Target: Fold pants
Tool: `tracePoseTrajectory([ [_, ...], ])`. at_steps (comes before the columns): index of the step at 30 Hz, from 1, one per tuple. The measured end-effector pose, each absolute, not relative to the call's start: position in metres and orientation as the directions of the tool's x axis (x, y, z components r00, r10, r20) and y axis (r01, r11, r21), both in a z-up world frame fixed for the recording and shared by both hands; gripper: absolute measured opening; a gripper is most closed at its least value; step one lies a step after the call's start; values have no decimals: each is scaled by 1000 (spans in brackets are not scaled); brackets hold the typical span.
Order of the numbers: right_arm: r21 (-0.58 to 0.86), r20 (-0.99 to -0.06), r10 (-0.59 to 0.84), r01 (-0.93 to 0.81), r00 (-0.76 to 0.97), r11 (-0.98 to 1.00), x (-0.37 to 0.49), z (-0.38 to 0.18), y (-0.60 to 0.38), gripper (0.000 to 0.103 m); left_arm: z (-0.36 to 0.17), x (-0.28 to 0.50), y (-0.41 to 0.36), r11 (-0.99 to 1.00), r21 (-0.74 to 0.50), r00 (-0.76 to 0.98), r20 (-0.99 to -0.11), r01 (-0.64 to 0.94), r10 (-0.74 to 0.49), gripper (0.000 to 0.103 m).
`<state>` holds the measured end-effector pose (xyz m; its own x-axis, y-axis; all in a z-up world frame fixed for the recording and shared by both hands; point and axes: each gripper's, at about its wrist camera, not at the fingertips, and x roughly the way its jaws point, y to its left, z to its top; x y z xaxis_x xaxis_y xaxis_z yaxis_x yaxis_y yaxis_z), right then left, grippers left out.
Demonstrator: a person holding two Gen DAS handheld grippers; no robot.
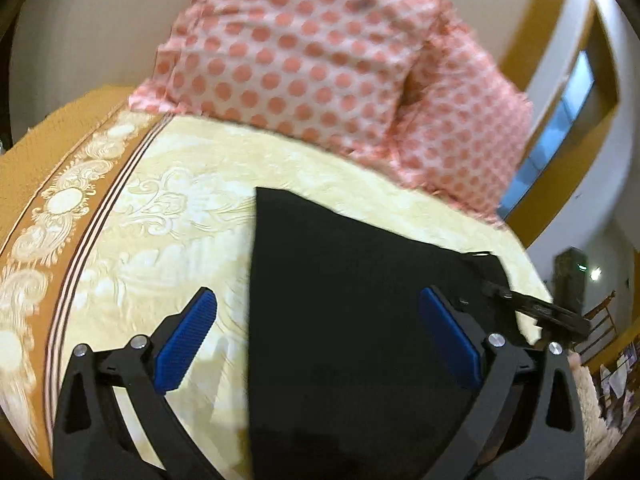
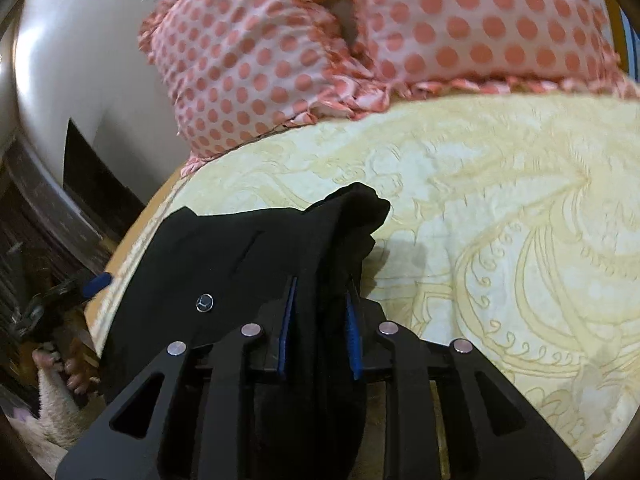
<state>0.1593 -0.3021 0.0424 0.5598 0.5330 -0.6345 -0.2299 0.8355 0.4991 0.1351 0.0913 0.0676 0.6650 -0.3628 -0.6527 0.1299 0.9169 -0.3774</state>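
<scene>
Your left gripper (image 1: 318, 322) hangs spread wide over the black fabric pants (image 1: 340, 320), which lie on the cream patterned bedspread (image 1: 168, 208) near the pink polka-dot pillows (image 1: 304, 52); your right gripper (image 2: 320, 320) is pinching a bunched fold of those pants (image 2: 248, 248)

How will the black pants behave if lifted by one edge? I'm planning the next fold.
Probably floppy: the black pants bunch into soft folds where the right hand-held gripper pinches them. They likely drape and sag rather than hold shape, since they lie flat on the bedspread below the open left hand-held gripper. The fabric looks fairly thick, so likely not slippery.
</scene>
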Motion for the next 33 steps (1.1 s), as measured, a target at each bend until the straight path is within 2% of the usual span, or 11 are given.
tracePoseTrajectory([
  [5,522,-649,535,-195,540,830,165,36,-306,40,40,181,91,915,-394,495,-779,89,-384,87],
  [9,531,-635,553,-215,539,819,166,33,-306,41,39,189,85,912,-394,474,-786,110,-397,81],
  [10,525,-627,559,-235,543,818,164,35,-305,37,38,188,82,909,-399,470,-783,122,-408,66],
  [11,518,-614,568,-263,547,814,160,37,-302,28,39,188,80,909,-395,464,-786,132,-409,63],
  [12,505,-608,568,-282,555,816,158,40,-301,24,39,187,76,920,-367,474,-791,140,-387,47],
  [13,490,-605,564,-295,562,820,156,43,-299,24,40,186,74,928,-343,485,-793,145,-369,36],
  [16,484,-604,562,-301,565,822,156,44,-298,22,41,184,78,928,-344,500,-784,142,-367,19],
  [18,500,-592,571,-297,569,813,156,44,-300,21,43,183,81,919,-372,510,-770,132,-384,12],
  [24,523,-541,599,-322,590,789,158,63,-302,18,60,180,72,932,-329,547,-757,152,-357,10],
  [29,430,-546,552,-354,630,830,183,90,-295,17,85,199,57,934,-306,588,-727,183,-354,10],
  [33,364,-515,495,-344,700,865,210,109,-300,17,102,228,42,948,-256,647,-693,190,-318,10],
])
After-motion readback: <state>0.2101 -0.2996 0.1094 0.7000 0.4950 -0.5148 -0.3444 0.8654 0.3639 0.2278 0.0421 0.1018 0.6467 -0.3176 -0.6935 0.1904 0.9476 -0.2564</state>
